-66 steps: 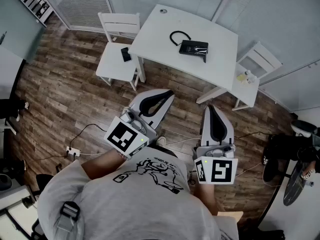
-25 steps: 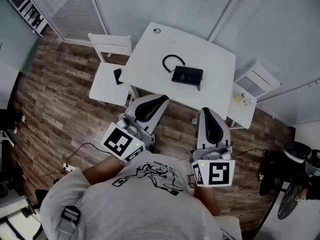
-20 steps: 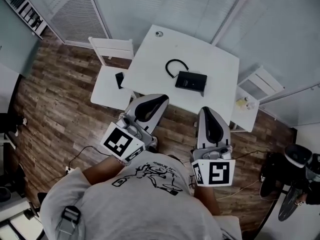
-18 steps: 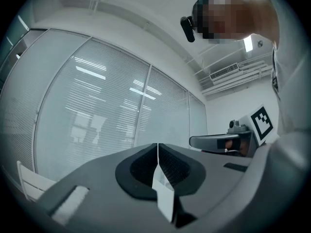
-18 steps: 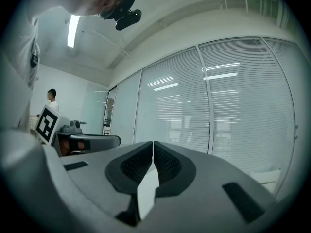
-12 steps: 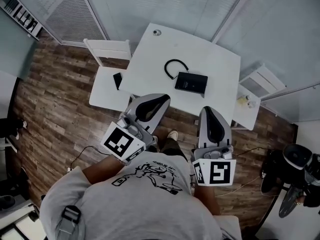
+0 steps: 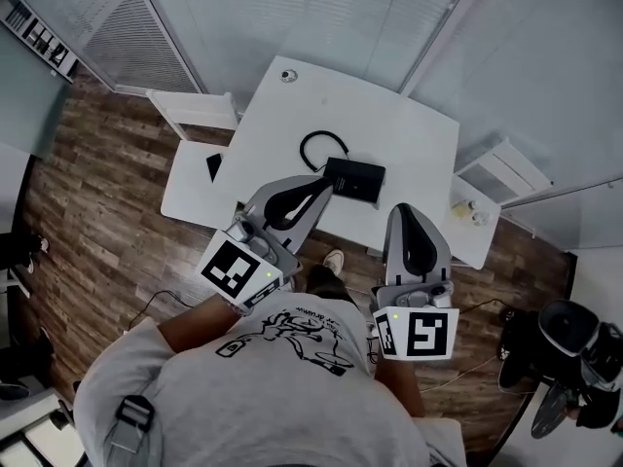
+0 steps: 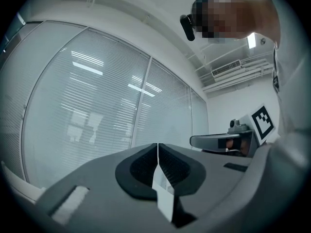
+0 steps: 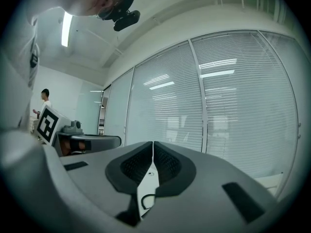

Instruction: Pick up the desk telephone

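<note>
- Floor [image 7: 88, 193]: dark wood planks.
- Table [image 7: 409, 144]: white, with white chairs [image 7: 190, 178] at both ends.
- Person [image 7: 273, 387]: grey shirt, both forearms [image 7: 190, 321] stretched forward from the torso, 1 gripper per hand.
- Left gripper [image 7: 324, 185]: held level, angled toward the right; jaws together, nothing between them; tip overlaps the table, just beside the telephone.
- Right gripper [image 7: 405, 212]: level, pointing straight ahead; jaws pressed together, empty; tip at the table's near edge.
- Telephone [image 7: 354, 179]: black, flat on the table near its front edge.
- Cord [image 7: 311, 144]: black loop lying at the telephone's far left.
</note>
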Action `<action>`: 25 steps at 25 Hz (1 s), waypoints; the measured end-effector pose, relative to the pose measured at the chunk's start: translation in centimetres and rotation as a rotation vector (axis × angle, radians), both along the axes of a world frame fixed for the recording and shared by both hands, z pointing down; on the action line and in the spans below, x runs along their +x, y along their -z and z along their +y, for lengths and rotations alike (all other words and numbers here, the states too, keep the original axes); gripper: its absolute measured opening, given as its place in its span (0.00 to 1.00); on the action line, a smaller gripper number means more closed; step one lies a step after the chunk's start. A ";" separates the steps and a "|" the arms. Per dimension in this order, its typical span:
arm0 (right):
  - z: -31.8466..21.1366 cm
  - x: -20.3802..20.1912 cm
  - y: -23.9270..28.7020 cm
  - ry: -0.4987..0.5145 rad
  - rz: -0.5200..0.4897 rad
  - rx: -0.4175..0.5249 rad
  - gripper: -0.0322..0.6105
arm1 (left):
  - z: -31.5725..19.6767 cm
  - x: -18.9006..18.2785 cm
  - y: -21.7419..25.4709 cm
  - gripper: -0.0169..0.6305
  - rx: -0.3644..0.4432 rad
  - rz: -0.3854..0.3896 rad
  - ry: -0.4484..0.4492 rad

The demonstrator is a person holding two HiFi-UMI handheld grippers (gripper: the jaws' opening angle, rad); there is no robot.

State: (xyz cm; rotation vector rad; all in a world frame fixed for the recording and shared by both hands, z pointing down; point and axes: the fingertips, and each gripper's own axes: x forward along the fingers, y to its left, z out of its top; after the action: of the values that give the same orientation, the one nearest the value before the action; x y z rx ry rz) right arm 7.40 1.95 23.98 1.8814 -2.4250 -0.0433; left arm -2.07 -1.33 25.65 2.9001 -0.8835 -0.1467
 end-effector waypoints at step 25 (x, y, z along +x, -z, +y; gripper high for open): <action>-10.8 12.6 -2.5 0.063 -0.012 -0.041 0.06 | -10.8 12.1 -2.6 0.03 -0.050 -0.011 0.065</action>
State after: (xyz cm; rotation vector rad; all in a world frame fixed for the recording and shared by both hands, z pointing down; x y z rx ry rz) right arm 20.02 -8.80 26.50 1.7936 -2.4723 0.0139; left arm 10.04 -12.12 28.30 2.8300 -0.9697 -0.1125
